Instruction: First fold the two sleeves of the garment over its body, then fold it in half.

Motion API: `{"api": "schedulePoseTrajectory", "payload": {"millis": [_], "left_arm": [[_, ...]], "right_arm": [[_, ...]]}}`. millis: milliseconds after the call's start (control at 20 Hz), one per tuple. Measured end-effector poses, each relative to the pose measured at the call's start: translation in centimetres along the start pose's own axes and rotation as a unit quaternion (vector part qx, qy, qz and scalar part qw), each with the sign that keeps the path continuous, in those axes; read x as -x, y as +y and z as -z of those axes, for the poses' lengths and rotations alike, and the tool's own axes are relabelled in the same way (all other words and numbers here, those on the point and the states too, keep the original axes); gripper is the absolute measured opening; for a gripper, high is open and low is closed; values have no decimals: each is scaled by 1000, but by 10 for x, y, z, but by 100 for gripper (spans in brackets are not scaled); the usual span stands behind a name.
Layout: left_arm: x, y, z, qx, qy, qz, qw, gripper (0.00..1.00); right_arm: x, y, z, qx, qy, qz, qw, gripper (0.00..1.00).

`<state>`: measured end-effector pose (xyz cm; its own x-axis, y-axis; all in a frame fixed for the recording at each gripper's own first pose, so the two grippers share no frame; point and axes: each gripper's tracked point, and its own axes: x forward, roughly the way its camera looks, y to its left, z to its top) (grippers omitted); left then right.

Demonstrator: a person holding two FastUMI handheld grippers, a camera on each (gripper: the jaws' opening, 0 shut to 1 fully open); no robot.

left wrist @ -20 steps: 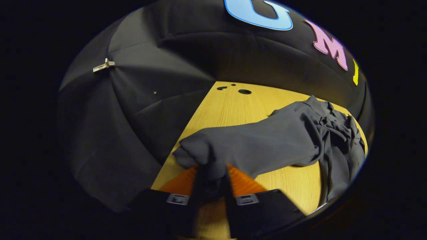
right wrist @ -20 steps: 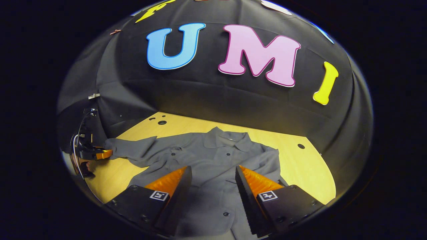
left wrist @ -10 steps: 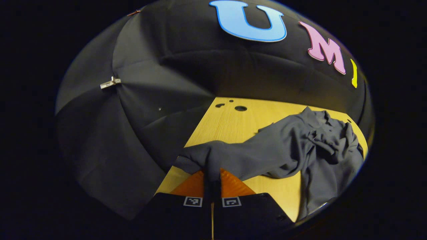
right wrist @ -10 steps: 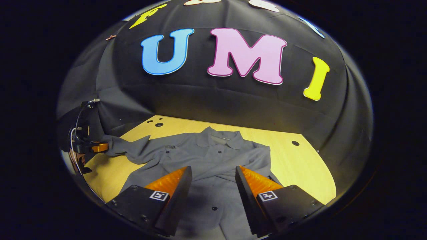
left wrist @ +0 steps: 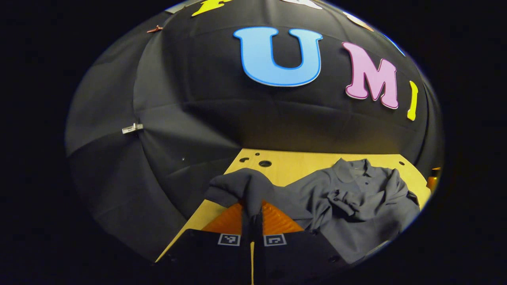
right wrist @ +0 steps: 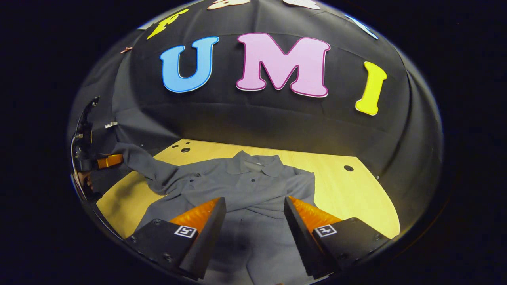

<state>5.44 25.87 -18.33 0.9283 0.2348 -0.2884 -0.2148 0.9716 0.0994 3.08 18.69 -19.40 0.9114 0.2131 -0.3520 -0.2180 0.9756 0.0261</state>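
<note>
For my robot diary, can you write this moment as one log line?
step: first sleeve fold | left gripper: shut on sleeve, lifted off table | right gripper: open above shirt | other sleeve: across body

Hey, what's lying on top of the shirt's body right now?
One sleeve lies folded across the shirt. The left hand-held gripper holds the other sleeve raised. The buttons beneath the fold are hidden.
</note>
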Motion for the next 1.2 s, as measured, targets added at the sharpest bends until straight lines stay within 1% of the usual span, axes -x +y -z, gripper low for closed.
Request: {"api": "schedulePoseTrajectory", "payload": {"millis": [50,250,450,650,800,900,1050,1200], "left_arm": [[2,-9,-6,-5,-2,1,1000,7],[15,-60,-33,-3,-24,35,999,7],[22,-129,-52,-7,-39,84,996,7],[25,-202,-56,-14,-40,133,990,7],[22,-255,-43,-20,-26,164,986,7],[16,-288,-31,-27,-16,177,984,7],[6,-330,-7,-49,4,188,981,7],[-10,-363,17,-68,23,190,979,7]], "right_arm": [[1,-3,-1,-4,-1,0,1000,94],[3,-18,3,-10,-2,0,1000,95],[8,-43,7,-23,-2,10,1000,95],[15,-77,14,-34,0,27,999,95],[21,-104,22,-40,6,41,998,95],[24,-122,28,-43,10,50,998,95],[25,-146,36,-47,17,55,997,95],[23,-165,44,-54,23,54,997,95]]}}
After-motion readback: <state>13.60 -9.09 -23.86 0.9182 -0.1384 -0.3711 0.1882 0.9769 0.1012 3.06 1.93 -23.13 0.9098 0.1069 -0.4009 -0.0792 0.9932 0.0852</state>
